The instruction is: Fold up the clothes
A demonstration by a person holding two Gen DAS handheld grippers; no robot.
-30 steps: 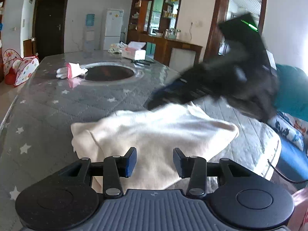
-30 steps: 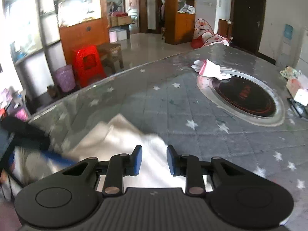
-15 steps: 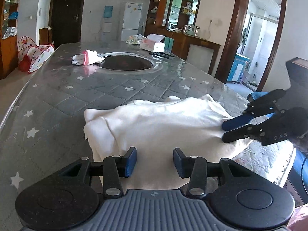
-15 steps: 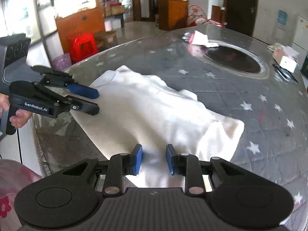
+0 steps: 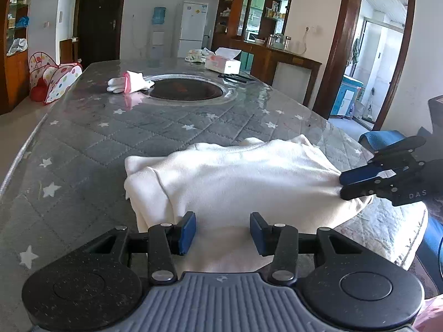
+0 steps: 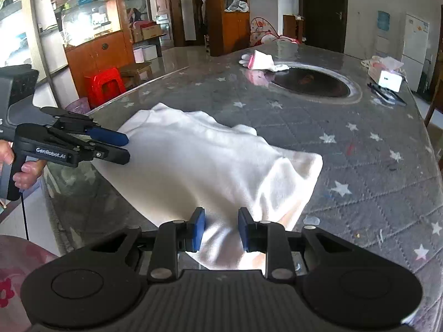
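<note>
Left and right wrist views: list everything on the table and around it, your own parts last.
garment: one, cream-white, near end of table, partly folded
gloves: one bundle, white and pink, beside the dark round inset
tissue box: one, white, far end
stool: one, red, on the floor
fridge: one, white, far wall
play tent: one, dotted, on the floor
left gripper: black, blue pads, jaws apart at garment's edge
right gripper: black, blue pads, jaws apart, cloth between them
</note>
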